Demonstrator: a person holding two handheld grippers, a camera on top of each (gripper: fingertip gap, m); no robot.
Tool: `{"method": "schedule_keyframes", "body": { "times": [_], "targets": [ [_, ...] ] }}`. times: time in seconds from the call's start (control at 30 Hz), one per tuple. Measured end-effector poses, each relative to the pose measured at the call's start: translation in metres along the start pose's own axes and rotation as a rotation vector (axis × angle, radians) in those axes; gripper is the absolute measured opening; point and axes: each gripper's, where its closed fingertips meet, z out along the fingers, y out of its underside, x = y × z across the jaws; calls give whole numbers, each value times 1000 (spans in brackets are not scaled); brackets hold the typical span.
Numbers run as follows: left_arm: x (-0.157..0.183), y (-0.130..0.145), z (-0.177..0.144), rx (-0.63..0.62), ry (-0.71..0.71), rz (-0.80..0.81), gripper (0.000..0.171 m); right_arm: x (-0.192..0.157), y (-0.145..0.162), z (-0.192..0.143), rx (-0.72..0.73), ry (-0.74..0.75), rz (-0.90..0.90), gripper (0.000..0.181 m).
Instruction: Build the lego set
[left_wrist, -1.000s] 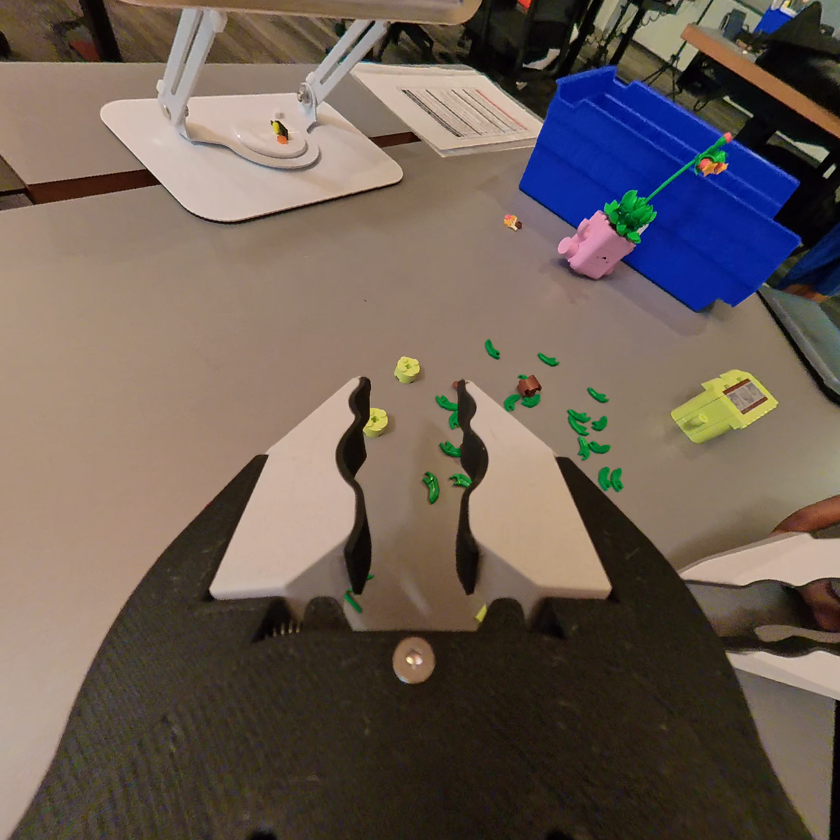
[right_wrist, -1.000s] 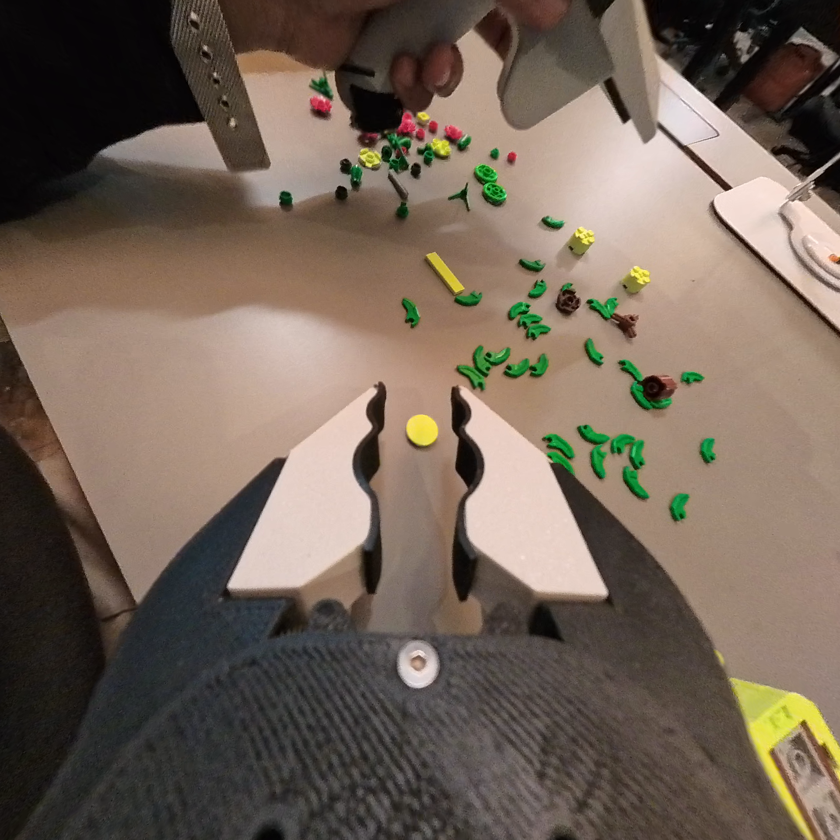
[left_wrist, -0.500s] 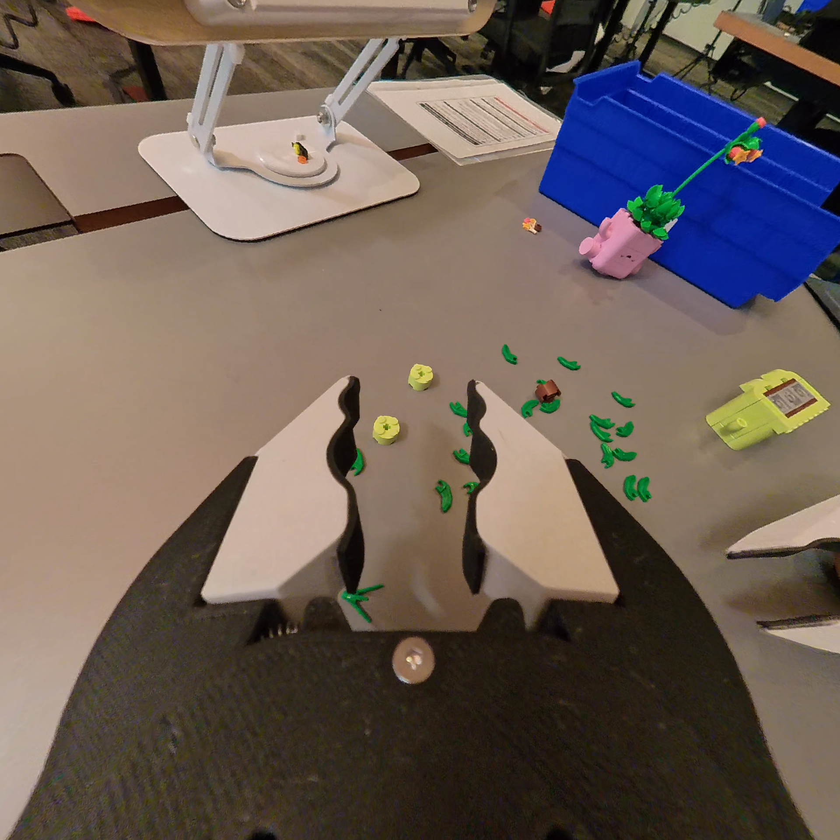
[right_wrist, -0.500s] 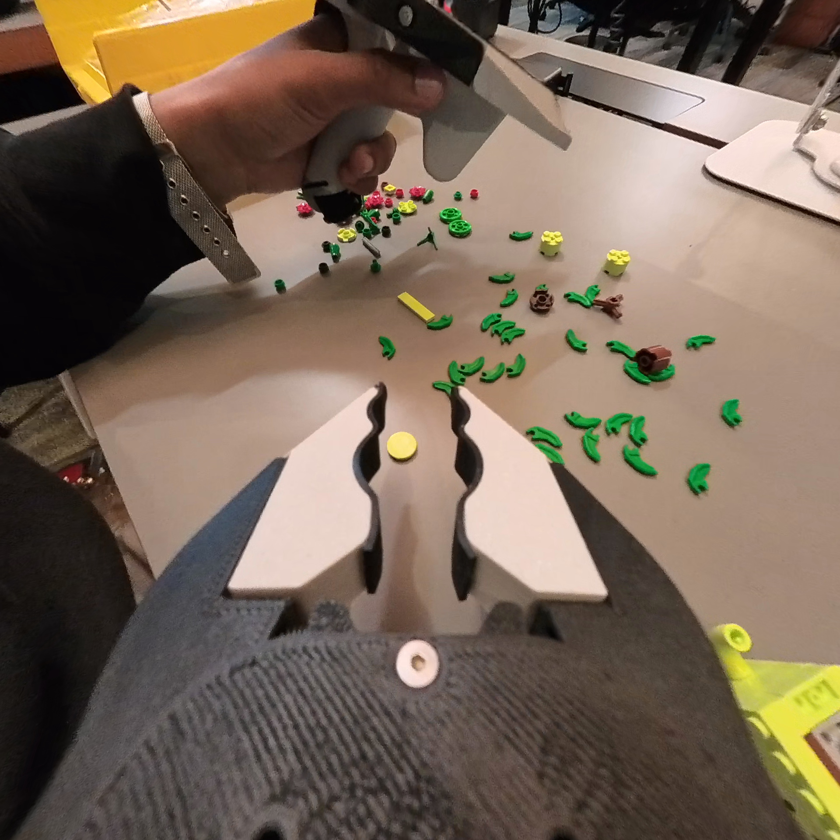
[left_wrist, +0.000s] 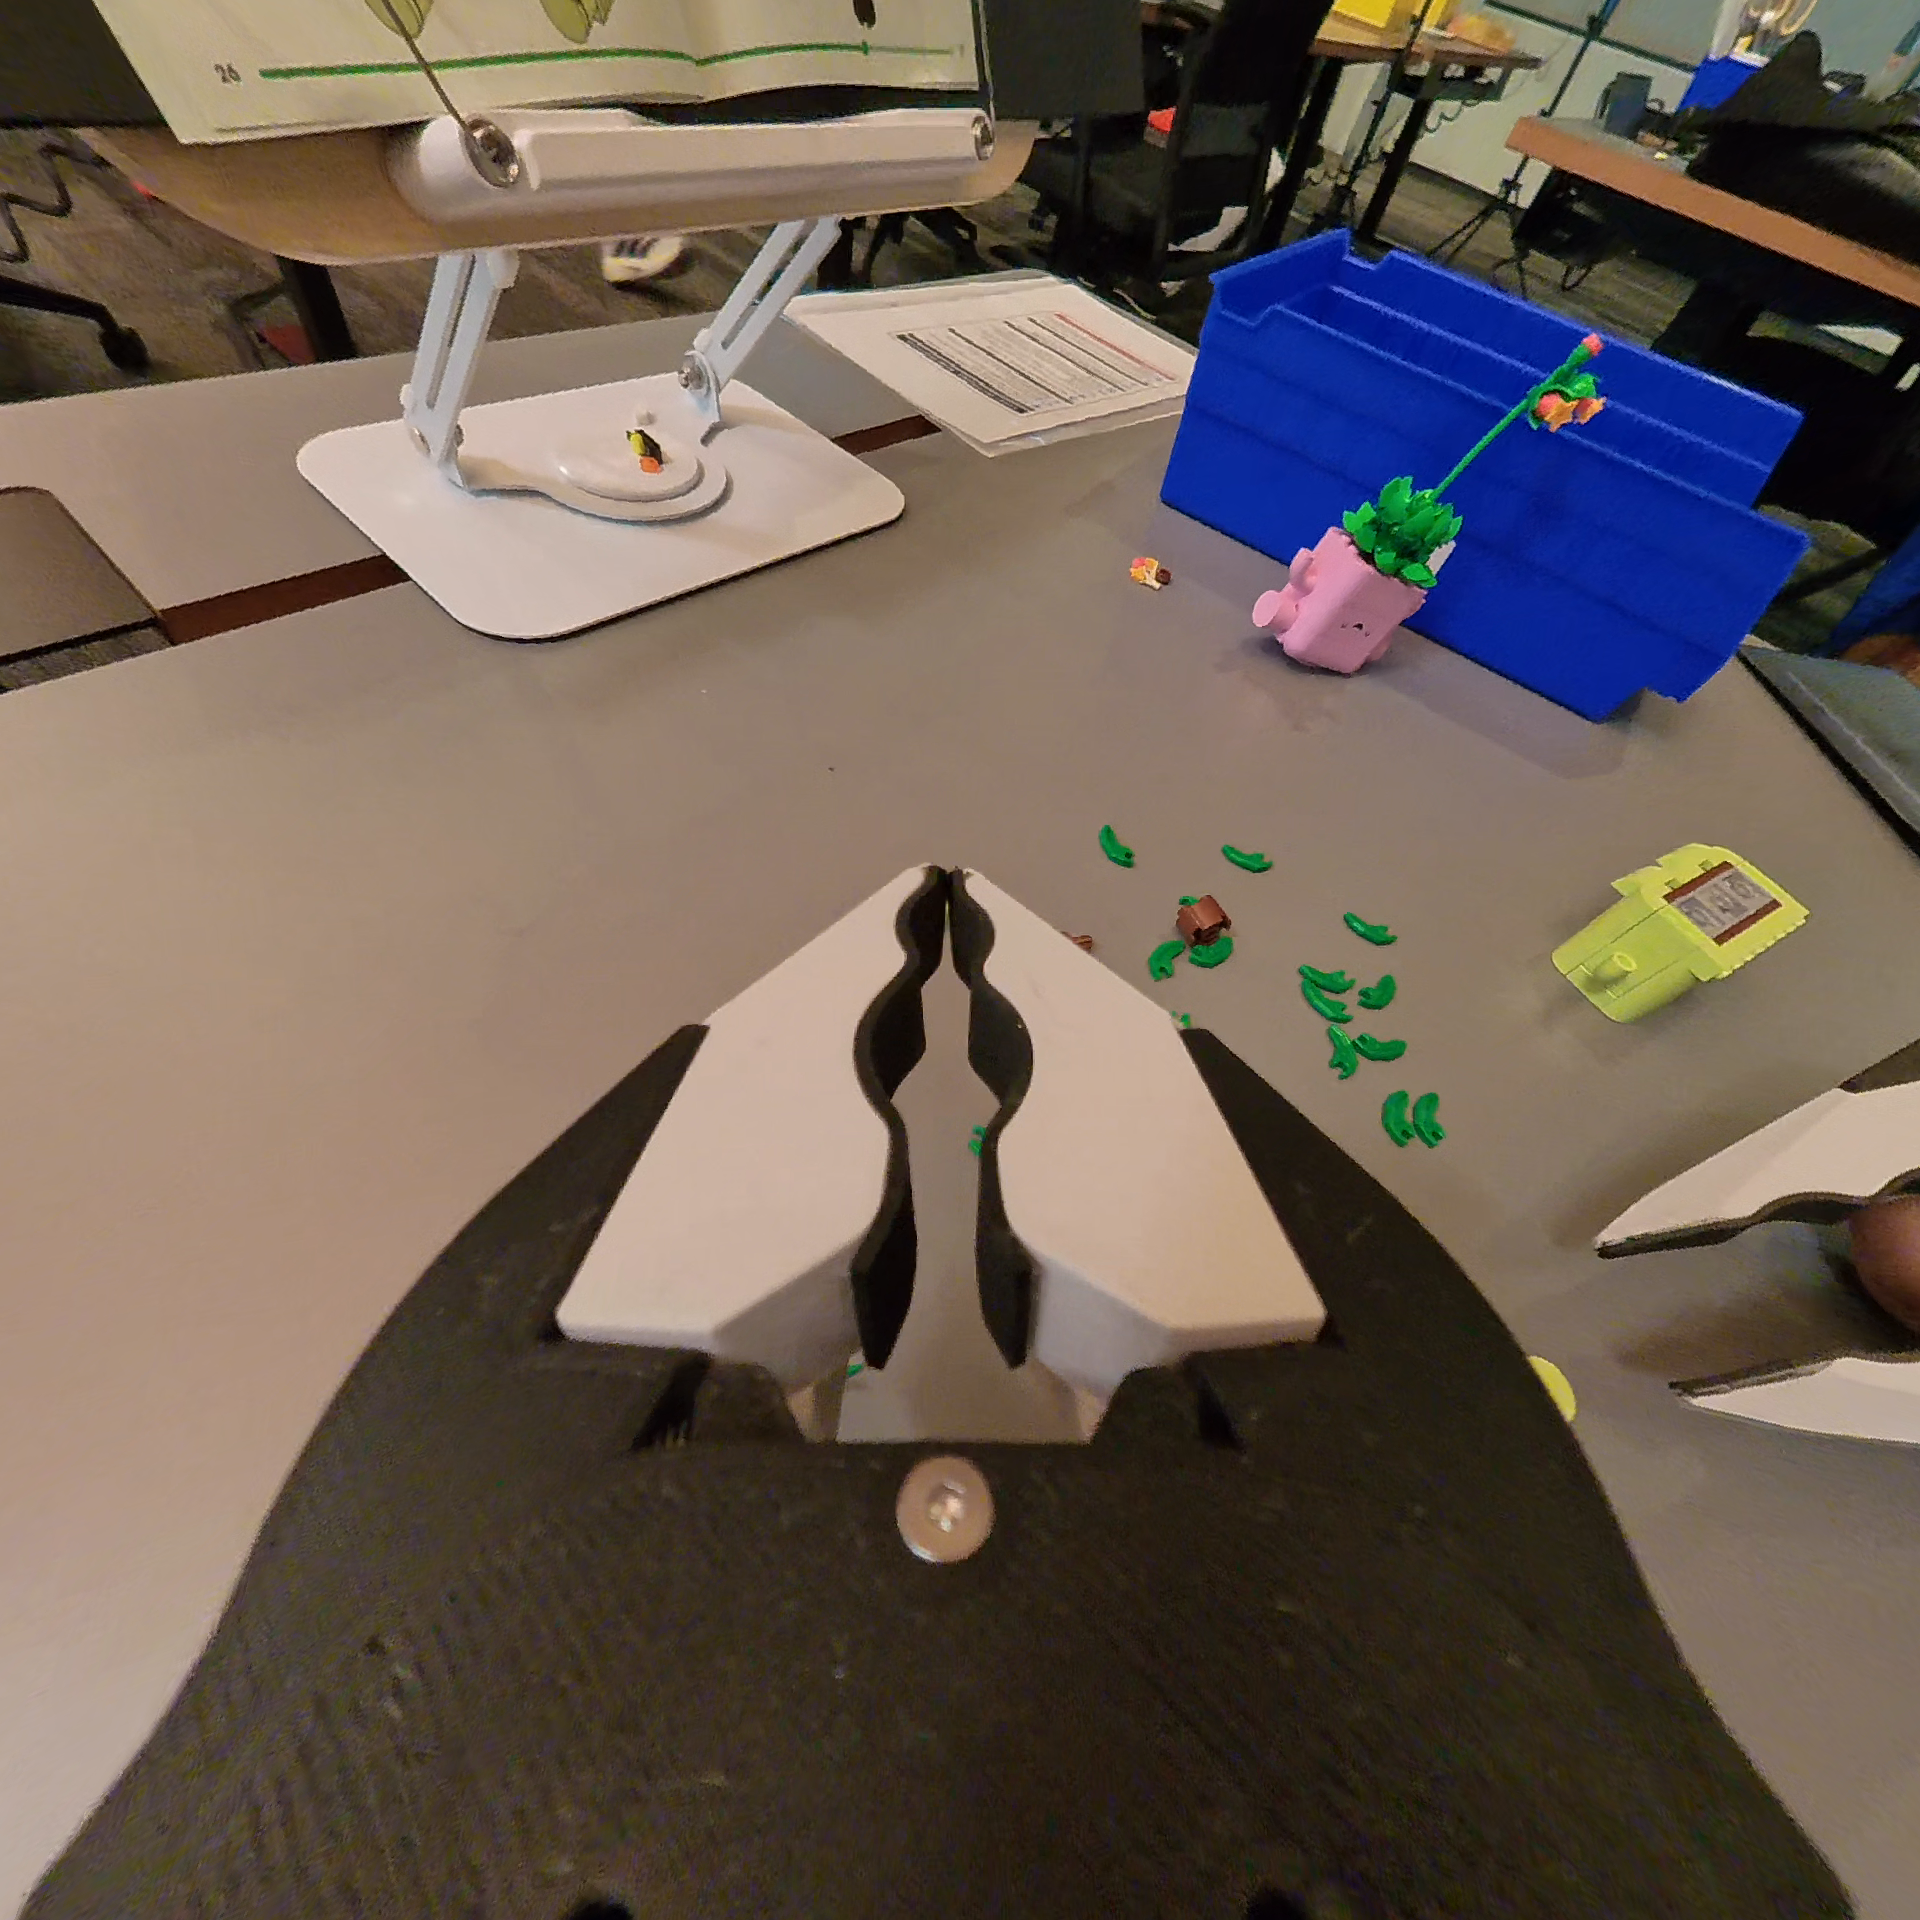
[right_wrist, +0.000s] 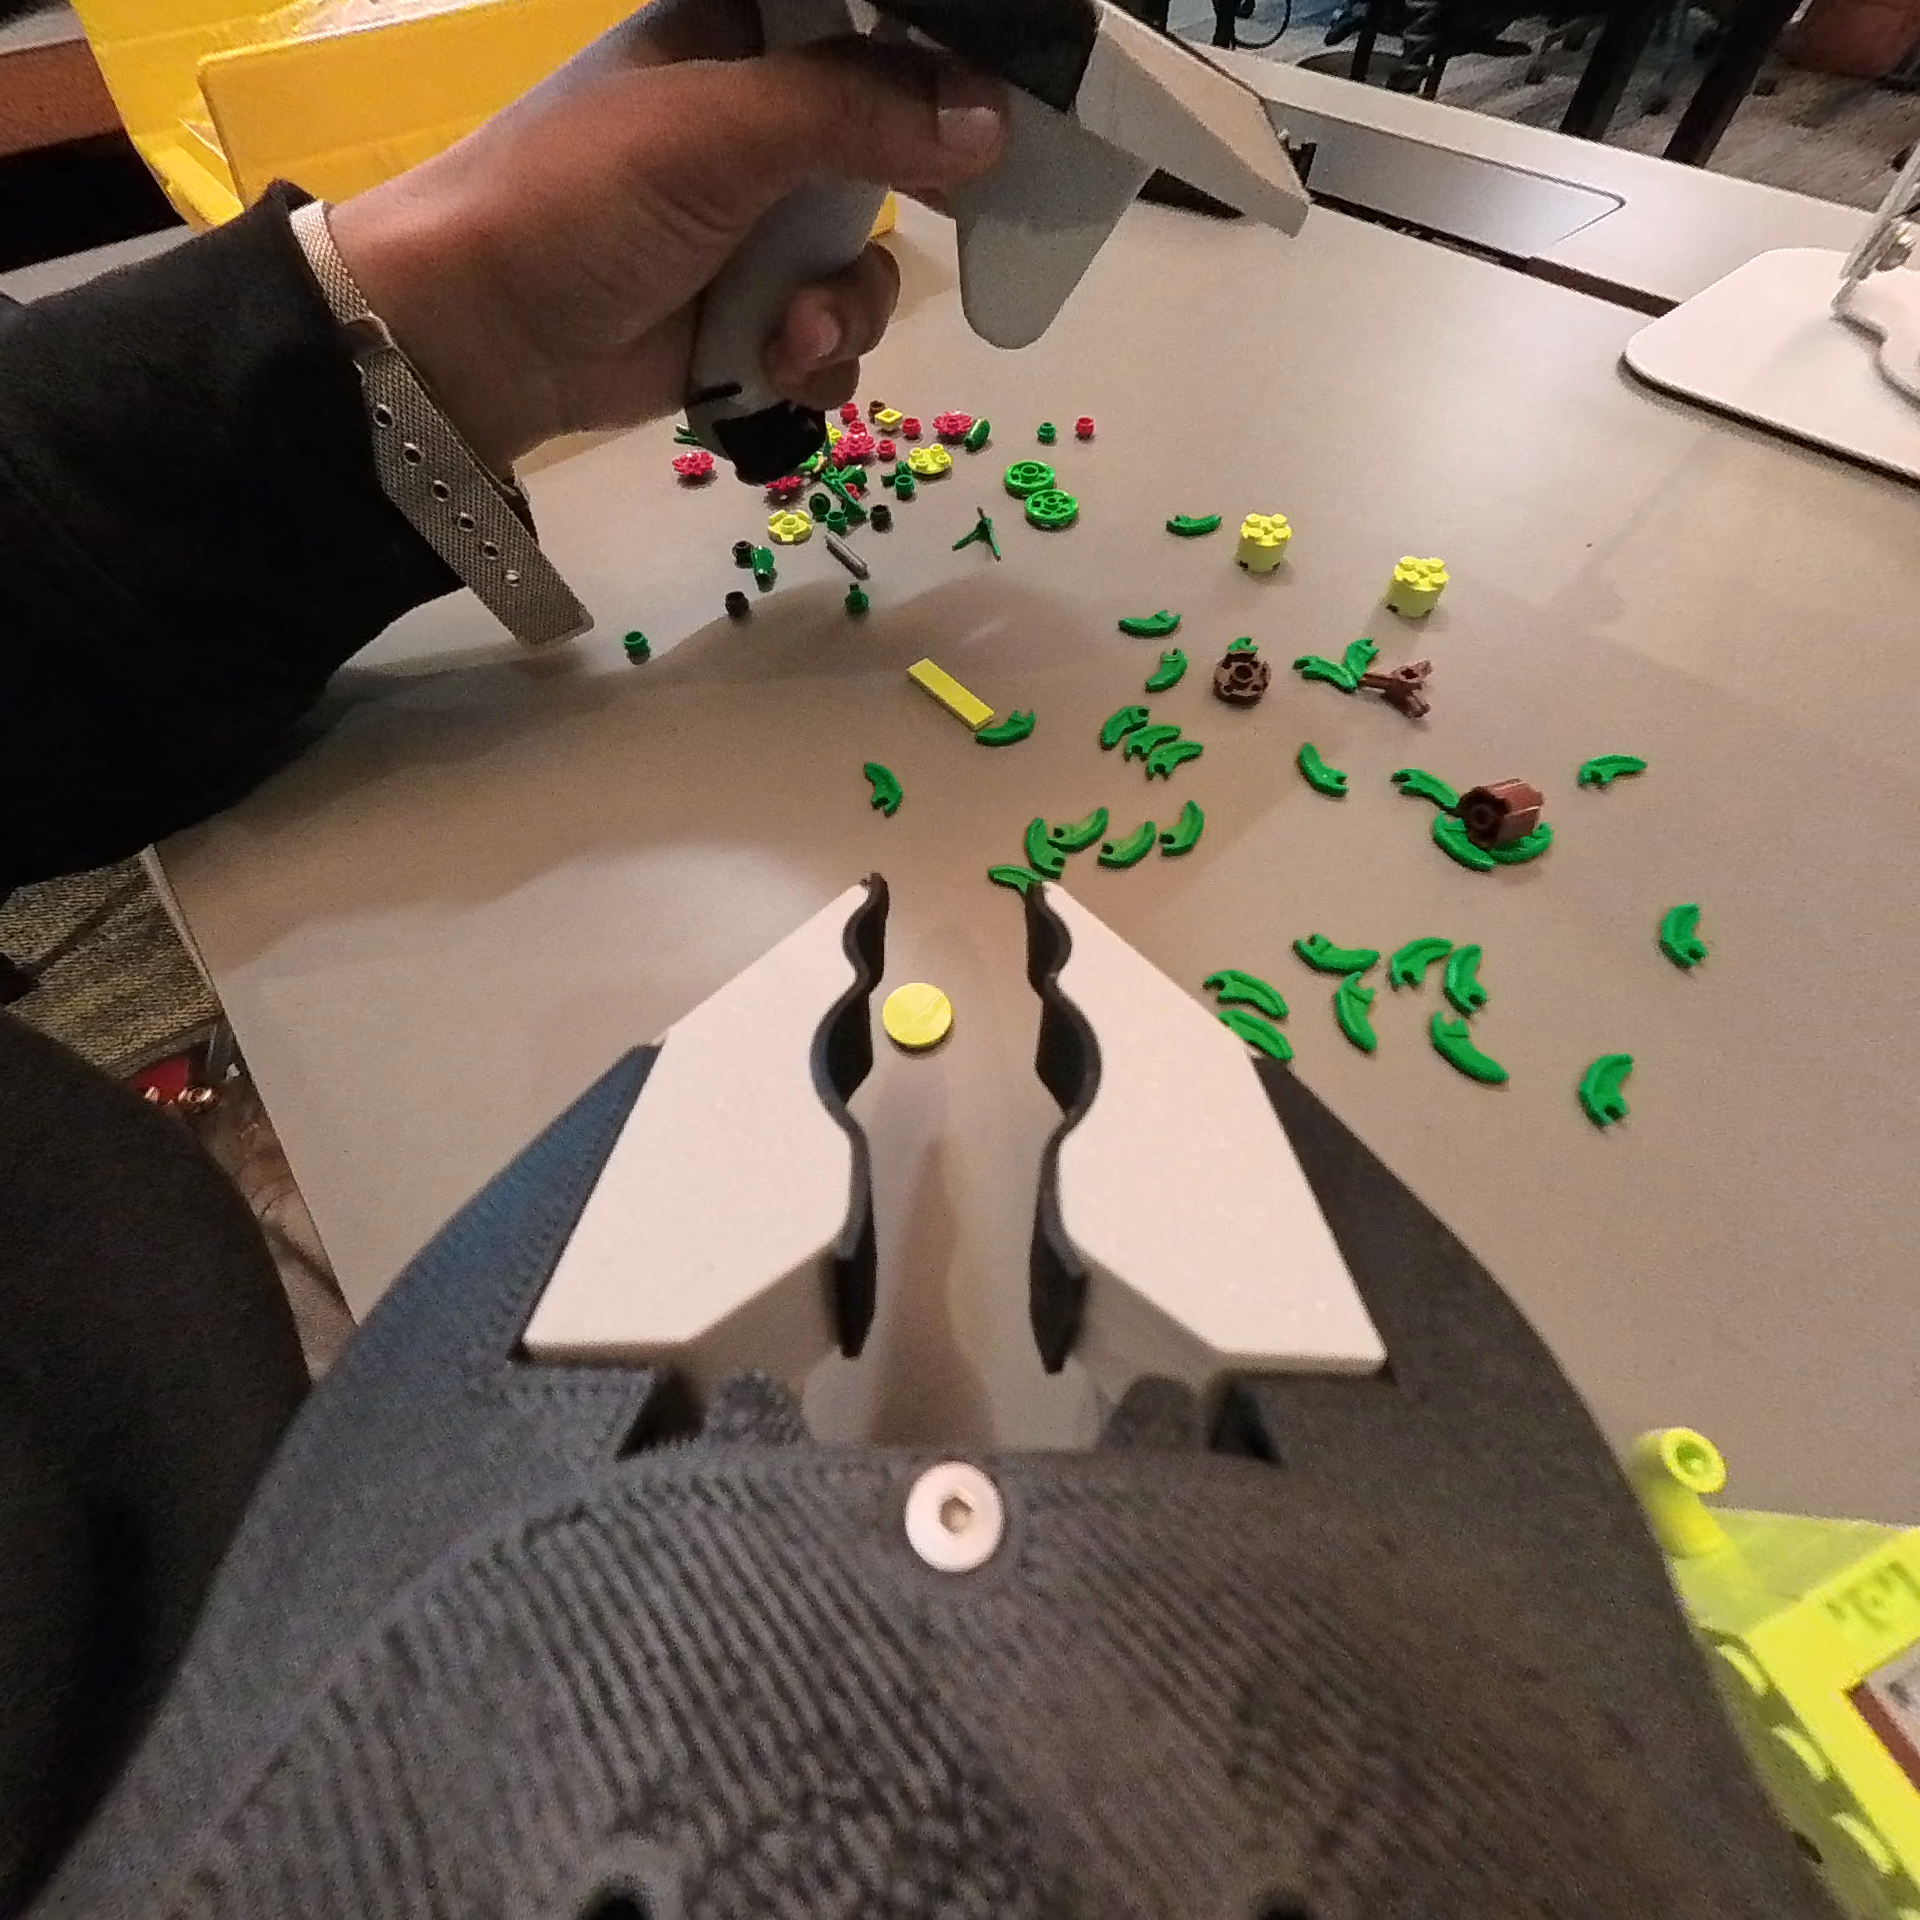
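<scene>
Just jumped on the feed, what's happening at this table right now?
A person is building a lego set with a handheld gripper in each hand. The left gripper is shut with nothing visible between its tips, held above the grey table. The right gripper is open, with a flat yellow round piece lying on the table between its fingers. Green leaf pieces lie scattered; a pink pot with a plant leans by the blue bin.
</scene>
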Motion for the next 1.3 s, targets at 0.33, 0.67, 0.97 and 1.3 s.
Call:
{"method": "schedule_keyframes", "body": {
  "times": [0.33, 0.67, 0.97, 1.3],
  "targets": [
    [1, 1, 1, -2, 4, 0, 0, 0, 1, 0, -5, -3, 6, 21],
    [1, 2, 2, -10, 5, 1, 0, 1, 1, 1, -6, -1, 10, 15],
    [4, 2, 2, -11, 8, 8, 0, 0, 0, 0, 3, -10, 4, 15],
    [4, 4, 3, -34, -13, 43, 0, -1, 1, 1, -5, -16, 4, 16]
  ]
}}
